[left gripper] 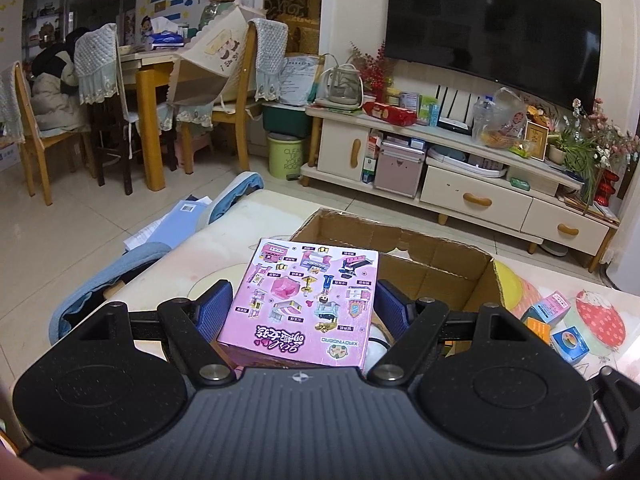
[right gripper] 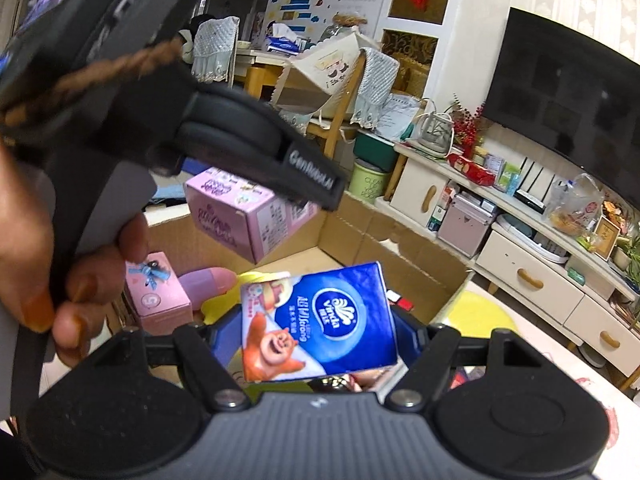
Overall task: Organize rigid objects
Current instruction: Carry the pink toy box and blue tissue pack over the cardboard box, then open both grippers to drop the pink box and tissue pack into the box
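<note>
The left gripper has its blue fingers pressed against both sides of a pink box, held above the near edge of an open carton. The right gripper clamps a blue tissue pack between its fingers, also over the carton. Inside it stands a small pink box. On the worktop right of the carton lie little coloured boxes.

Table; cardboard box, small boxes
</note>
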Demonstrator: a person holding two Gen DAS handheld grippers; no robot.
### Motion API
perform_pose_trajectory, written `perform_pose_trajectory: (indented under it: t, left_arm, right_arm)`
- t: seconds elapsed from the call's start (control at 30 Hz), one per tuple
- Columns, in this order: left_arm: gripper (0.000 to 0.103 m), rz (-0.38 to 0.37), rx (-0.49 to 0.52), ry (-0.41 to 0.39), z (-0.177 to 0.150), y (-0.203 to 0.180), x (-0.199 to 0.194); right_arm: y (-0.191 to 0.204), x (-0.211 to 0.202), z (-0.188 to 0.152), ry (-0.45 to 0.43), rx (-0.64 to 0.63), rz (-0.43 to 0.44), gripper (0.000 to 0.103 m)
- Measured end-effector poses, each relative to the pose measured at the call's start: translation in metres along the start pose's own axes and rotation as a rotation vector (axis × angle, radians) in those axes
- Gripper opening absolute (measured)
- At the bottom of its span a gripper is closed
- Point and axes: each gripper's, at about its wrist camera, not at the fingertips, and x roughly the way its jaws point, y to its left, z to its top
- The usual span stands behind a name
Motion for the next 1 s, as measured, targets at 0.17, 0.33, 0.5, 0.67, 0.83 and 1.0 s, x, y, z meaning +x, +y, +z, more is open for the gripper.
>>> perform_pose_trajectory:
  t: [0.17,0.33,0.5,0.67,0.83,1.0]
  left_arm:
    - [0.096,0.005,0.004,0.014,-0.002,-0.005,0.0]
    - [0.097,0.014,0.001,0.024,-0.002,-0.007,-0.001]
    - [0.103,0.022,-0.014,0.015,0.0,-0.007,-0.005]
    - [0.103,0.011,-0.022,0.003,0.0,-0.008,-0.007]
    - [0.103,0.003,-0.009,-0.007,-0.001,-0.012,-0.008]
    - [0.103,-0.007,-0.005,-0.004,-0.002,-0.011,-0.006]
  right_arm:
    - [0.005,0.006,-0.001,0.006,-0.01,0.008,0.074]
    - [0.004,0.009,0.001,0.008,-0.01,0.007,0.075]
    - [0.0,0.006,0.0,-0.01,-0.016,-0.018,0.091]
    - [-0.005,-0.003,-0.004,-0.029,0.009,-0.04,0.092]
    - [-0.013,-0.011,-0.011,-0.041,0.046,-0.073,0.092]
    - [-0.025,-0.015,-0.018,-0.049,0.117,-0.095,0.093]
